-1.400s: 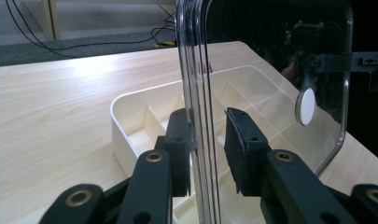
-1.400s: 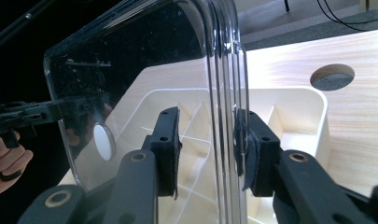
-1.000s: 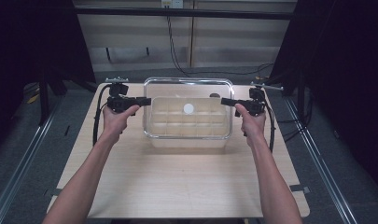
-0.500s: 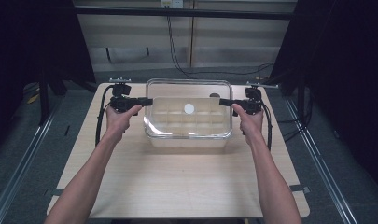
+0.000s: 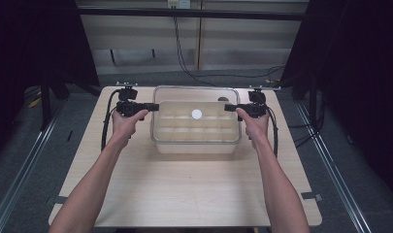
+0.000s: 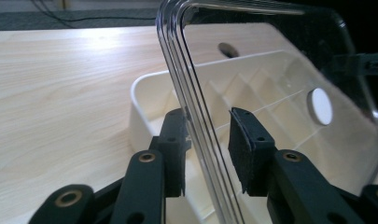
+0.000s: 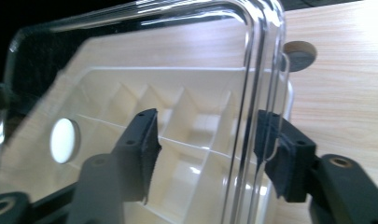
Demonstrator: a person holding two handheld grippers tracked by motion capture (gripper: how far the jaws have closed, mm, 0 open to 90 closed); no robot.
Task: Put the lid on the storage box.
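Across the far half of the pale wooden table (image 5: 184,194), one clear plastic lid (image 5: 196,94) is lying over one cream tray (image 5: 196,145) divided into small square compartments. That lid is rectangular with rounded corners and a ridged rim, and it is carrying one white round spot (image 5: 197,114) near its middle. Seen along the jaws, the lid is sitting tilted above the tray rather than flat on it.

Two bare forearms are reaching up from the near edge, one to each short end of the lid, with both wrists level and both tools pointing inward at each other. The left hand-held gripper (image 6: 207,149) is straddling the lid's left rim: one pad is lying against the rim, while a narrow gap is showing at the other, so whether it is pinching the plastic I cannot tell. The right hand-held gripper (image 7: 203,154) is standing spread around the lid's right rim, its jaws having just been opening; the rim is passing between them, close to the outer pad, with the inner pad well clear.

One round hole (image 7: 298,53) is showing in the table just beyond the tray's far corner.
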